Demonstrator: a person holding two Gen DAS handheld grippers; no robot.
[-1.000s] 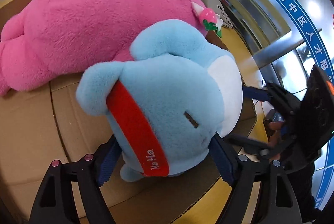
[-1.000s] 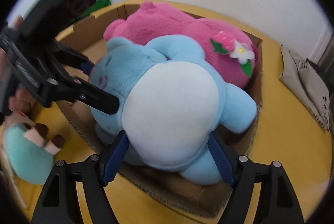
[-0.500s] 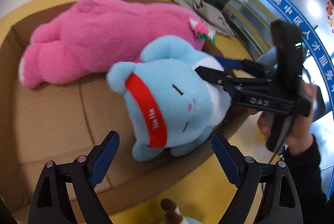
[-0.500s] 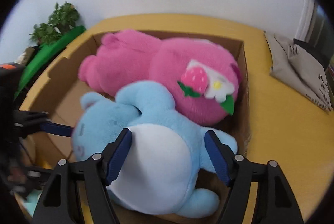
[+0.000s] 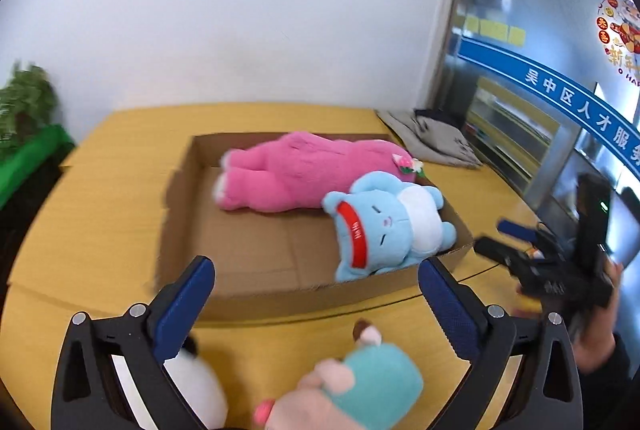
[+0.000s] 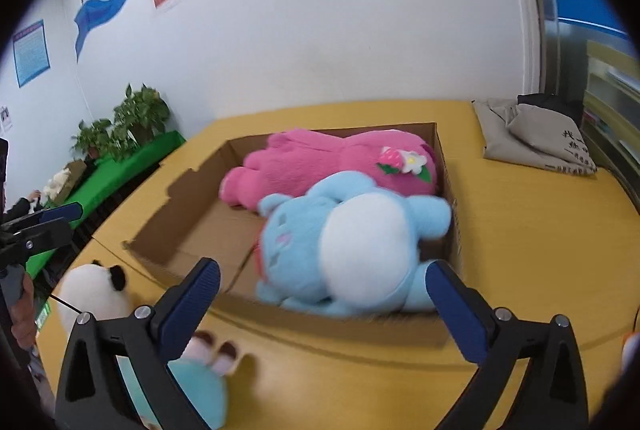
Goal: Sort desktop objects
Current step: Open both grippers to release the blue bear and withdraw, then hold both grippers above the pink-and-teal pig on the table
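A shallow cardboard box (image 5: pixel 180 213) (image 6: pixel 448 326) sits on the yellow table. In it lie a pink plush (image 5: pixel 296 169) (image 6: pixel 320 161) and a blue plush with a red band (image 5: pixel 380 226) (image 6: pixel 340 242). My left gripper (image 5: pixel 316 294) is open and empty, above the box's near wall. My right gripper (image 6: pixel 320 294) is open and empty in front of the box; it also shows in the left wrist view (image 5: pixel 548 270). A teal plush (image 5: pixel 368 390) (image 6: pixel 208 386) and a white panda plush (image 5: pixel 200 386) (image 6: pixel 94 290) lie on the table outside the box.
A grey cloth bag (image 5: pixel 436 141) (image 6: pixel 532 133) lies at the table's far right. Green planters with plants (image 6: pixel 120 165) stand beyond the left edge. A white wall is behind; glass doors (image 5: pixel 520 109) are at the right.
Both grippers let go of the blue plush and drew back and up out of the box. The blue plush now lies in the box beside the pink one.
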